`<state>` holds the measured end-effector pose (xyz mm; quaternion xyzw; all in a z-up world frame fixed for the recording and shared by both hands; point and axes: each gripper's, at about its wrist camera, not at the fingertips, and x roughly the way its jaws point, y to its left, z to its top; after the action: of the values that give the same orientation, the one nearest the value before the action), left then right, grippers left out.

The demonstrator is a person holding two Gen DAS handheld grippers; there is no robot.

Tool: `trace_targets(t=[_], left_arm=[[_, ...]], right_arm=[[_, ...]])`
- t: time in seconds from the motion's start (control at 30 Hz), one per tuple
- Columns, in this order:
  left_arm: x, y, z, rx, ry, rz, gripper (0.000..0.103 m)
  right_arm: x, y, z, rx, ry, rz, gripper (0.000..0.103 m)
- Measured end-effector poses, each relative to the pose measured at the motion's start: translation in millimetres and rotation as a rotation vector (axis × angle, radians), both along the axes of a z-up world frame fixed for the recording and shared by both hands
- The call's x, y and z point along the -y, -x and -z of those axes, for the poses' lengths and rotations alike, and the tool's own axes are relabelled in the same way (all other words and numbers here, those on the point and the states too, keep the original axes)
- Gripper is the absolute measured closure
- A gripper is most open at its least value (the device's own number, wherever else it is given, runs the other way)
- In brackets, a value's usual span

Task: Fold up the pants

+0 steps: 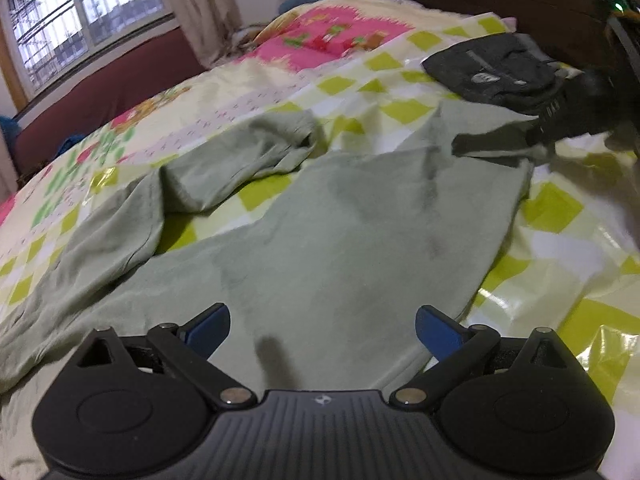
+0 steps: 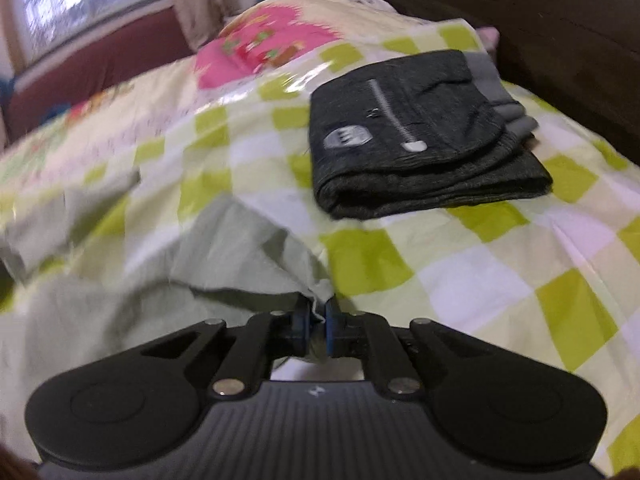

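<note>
Right wrist view: the green pants (image 2: 240, 240) are only pinched at one edge by the right gripper (image 2: 318, 320), left gripper (image 1: 323, 328) spread apart, so folding is judged barely started.

room: bedroom | bed: glossy green-white checkered bedspread (image 1: 560, 216) | window: barred, daylight (image 1: 80, 16) | curtain: beige (image 1: 200, 0) | wall below window: maroon (image 1: 112, 88) | headboard: dark brown (image 2: 560, 20)

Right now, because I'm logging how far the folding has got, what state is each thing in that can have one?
Pale green cotton pants: unfolded, spread rumpled on the checked bedspread.
Dark grey folded pants: folded, lying apart.
Left tongs: open above the green fabric.
Right tongs: shut on a pant edge.
</note>
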<state>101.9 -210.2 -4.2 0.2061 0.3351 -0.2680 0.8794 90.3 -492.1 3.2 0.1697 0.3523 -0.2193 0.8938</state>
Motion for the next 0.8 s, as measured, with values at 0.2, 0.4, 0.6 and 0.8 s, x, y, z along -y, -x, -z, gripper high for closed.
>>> trace_targets(t=[0.2,0.4,0.6,0.8], left_arm=[[13,17,8,0.068,-0.007,0.072,0.000],[25,25,10,0.082,-0.034,0.127,0.000],[38,22,18,0.088,-0.081,0.170,0.000],[41,9,15,0.055,-0.056,0.169,0.000]], right_arm=[[67,9,-6,0.045,-0.198,0.198,0.098],[65,16,-10,0.007,-0.085,0.145,0.072],[75,38,4,0.031,-0.078,0.163,0.063],[55,54,16,0.072,-0.086,0.013,0.029]])
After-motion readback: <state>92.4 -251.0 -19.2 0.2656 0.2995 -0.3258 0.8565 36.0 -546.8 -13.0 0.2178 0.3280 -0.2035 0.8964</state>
